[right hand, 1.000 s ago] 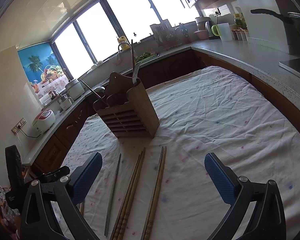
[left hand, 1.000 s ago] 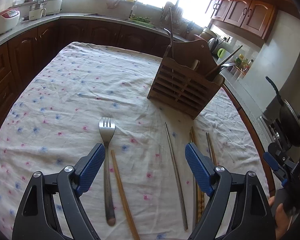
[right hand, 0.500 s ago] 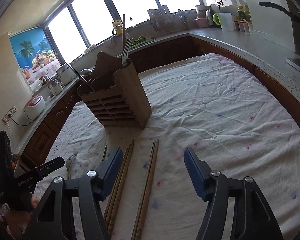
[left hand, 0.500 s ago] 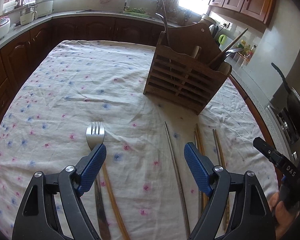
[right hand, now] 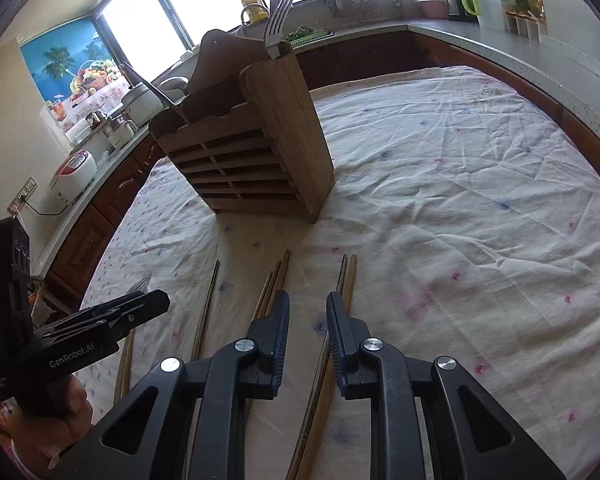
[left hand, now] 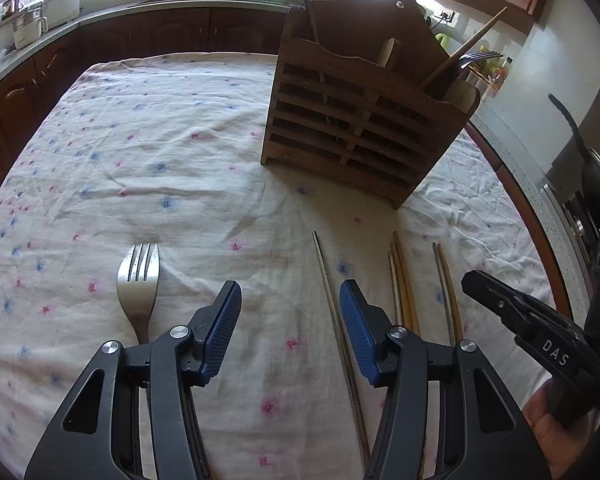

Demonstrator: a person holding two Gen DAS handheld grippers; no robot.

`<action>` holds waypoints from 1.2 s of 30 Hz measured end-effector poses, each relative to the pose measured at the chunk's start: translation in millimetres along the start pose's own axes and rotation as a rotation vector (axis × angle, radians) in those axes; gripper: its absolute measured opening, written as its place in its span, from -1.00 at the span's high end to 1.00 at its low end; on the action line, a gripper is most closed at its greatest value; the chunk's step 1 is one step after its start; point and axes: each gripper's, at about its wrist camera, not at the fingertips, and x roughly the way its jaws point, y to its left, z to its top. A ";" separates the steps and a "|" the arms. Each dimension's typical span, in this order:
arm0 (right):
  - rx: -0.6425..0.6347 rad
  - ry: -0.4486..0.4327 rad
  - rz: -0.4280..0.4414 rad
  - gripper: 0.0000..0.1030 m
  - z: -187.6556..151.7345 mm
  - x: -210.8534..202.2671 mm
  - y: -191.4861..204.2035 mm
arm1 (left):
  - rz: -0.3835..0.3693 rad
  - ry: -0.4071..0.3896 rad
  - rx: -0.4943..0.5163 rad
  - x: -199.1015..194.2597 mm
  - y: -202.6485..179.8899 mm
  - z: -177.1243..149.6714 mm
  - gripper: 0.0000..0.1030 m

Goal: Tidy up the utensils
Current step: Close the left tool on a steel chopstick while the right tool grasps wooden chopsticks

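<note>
Wooden chopsticks (right hand: 332,344) lie as a pair on the cloth-covered tabletop (right hand: 480,184), their long axis running from the bottom centre of the right wrist view up toward the wooden utensil holder (right hand: 256,152) in the upper middle. The right tool (right hand: 308,312) sits directly over them with its jaws narrowed to a small gap and nothing between them; the pair passes just under the right-hand pad, so it appears to be the nearer tool for this pick. A second wooden pair (right hand: 270,288) lies just left of it, parallel. In the left wrist view, the left tool (left hand: 290,300) hovers with a moderate gap, empty, between a fork (left hand: 138,284) at lower left and a thin metal chopstick (left hand: 336,320) that touches nothing. Both point lengthwise toward the holder.
</note>
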 end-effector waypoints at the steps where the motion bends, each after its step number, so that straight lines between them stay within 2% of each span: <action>1: -0.003 0.007 -0.001 0.66 0.3 3.0 0.4 | 0.000 0.003 0.003 1.7 -0.7 0.9 0.03; 7: -0.001 0.059 -0.030 0.68 -0.1 23.3 -4.1 | 0.000 0.029 0.021 15.2 -4.7 5.3 0.11; 13: -0.010 0.062 -0.063 0.76 2.9 28.7 -9.2 | -0.001 0.069 0.038 33.1 -8.0 8.2 0.15; 18: -0.048 0.064 -0.079 0.76 11.4 37.0 -7.3 | 0.032 0.065 0.092 40.1 -19.6 12.1 0.19; 19: -0.060 0.063 -0.085 0.75 12.8 38.6 -5.6 | 0.044 0.065 0.113 41.5 -23.2 12.0 0.23; 21: -0.087 0.059 -0.108 0.76 12.8 41.0 -0.4 | 0.084 0.056 0.170 44.3 -31.9 10.9 0.51; 22: -0.108 0.056 -0.123 0.77 11.6 41.2 2.4 | 0.097 0.051 0.196 45.2 -35.9 10.5 0.58; 23: -0.127 0.052 -0.139 0.79 10.6 41.4 5.1 | 0.095 0.050 0.213 45.6 -38.4 10.6 0.76; 24: -0.137 0.048 -0.146 0.82 9.5 41.1 6.3 | 0.095 0.052 0.226 45.9 -40.5 11.3 0.85; 26: -0.122 0.047 -0.133 0.87 9.8 39.9 5.1 | 0.100 0.052 0.241 45.8 -42.5 11.4 0.90; 31: -0.063 0.041 -0.068 0.90 9.7 31.0 3.7 | 0.031 0.059 0.188 38.4 -34.4 10.6 0.93; 36: -0.053 -0.005 -0.029 0.91 12.3 6.5 12.3 | -0.030 0.022 0.137 8.9 -23.3 9.9 0.93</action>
